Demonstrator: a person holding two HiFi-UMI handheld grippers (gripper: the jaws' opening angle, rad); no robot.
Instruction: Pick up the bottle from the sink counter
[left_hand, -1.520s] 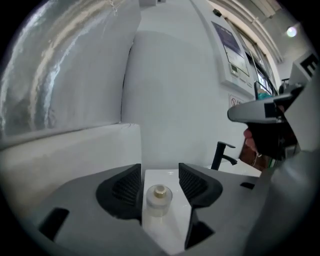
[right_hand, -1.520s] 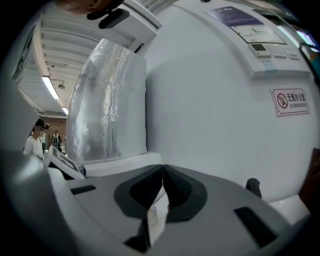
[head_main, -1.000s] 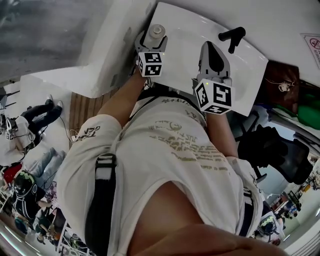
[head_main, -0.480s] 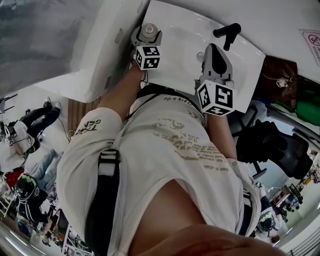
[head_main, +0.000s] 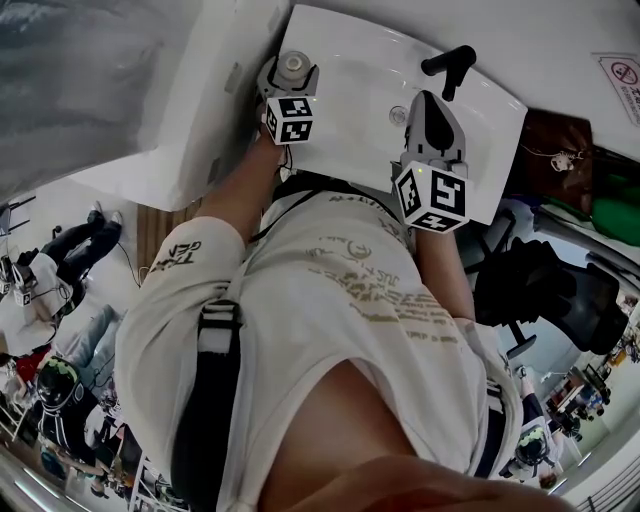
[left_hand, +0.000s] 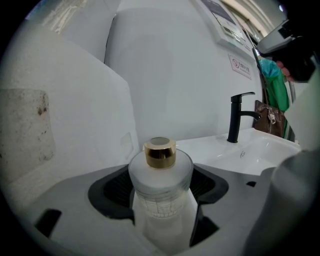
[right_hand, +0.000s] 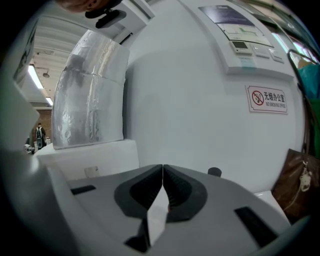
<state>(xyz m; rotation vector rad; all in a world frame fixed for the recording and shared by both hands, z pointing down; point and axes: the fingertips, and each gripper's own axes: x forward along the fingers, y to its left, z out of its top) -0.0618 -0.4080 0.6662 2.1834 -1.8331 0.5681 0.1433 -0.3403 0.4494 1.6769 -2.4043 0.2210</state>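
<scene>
Here, the left tool (left_hand: 162, 180) has its two dark-padded jaws pressed against either side of a frosted, round-shouldered glass bottle (left_hand: 161, 200) topped with a short gold cap (left_hand: 160, 152). The bottle stands upright in the grip. Seen from the head camera, the bottle (head_main: 293, 67) sits at the near left corner of the white sink bench (head_main: 350, 60), close to the white wall panel beside it. No view shows whether its base touches the bench or hangs just clear of it.

The right tool (right_hand: 163, 175) is closed, its ribbed jaws meeting tip to tip with nothing between them. From above it hovers over the white basin (head_main: 365, 105), well apart from the bottle and just in front of a matte black, single-lever tap (head_main: 450, 68). That tap (left_hand: 239, 117) also shows from the left tool's camera, rising at the back of the basin, to the right of the bottle.

On the pale wall ahead of the right tool hangs a small red-and-white no-smoking sign (right_hand: 267, 99). A crinkled silver duct (right_hand: 90, 95) runs up the wall at left, and a brown leather bag (right_hand: 300, 185) hangs at the far right.
</scene>
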